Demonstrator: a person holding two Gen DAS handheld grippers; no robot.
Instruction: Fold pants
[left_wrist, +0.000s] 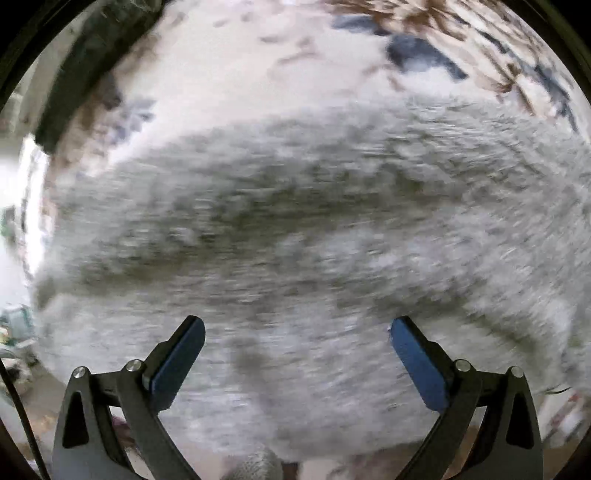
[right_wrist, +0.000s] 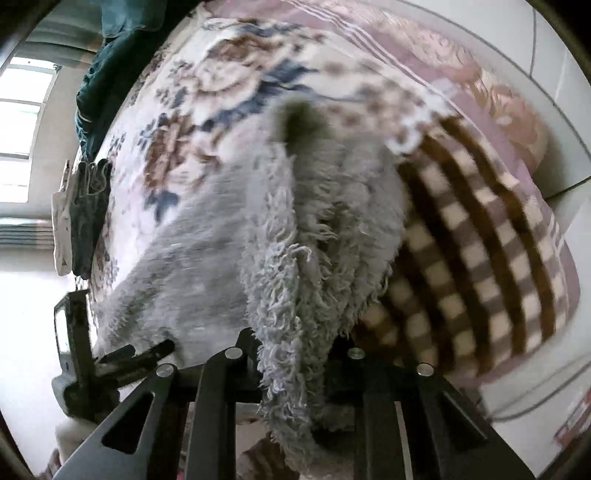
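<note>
The pants are grey and fluffy and lie spread on a floral bed cover; they fill most of the blurred left wrist view. My left gripper is open just above them, blue pads wide apart, holding nothing. In the right wrist view my right gripper is shut on a bunched fold of the pants, which hides the fingertips and hangs down between the arms. The rest of the pants trails left over the bed.
The floral bed cover lies under the pants. A brown checked blanket and a pink striped quilt sit at the right. Dark green cloth lies at the far left. A window and the left gripper's body show at left.
</note>
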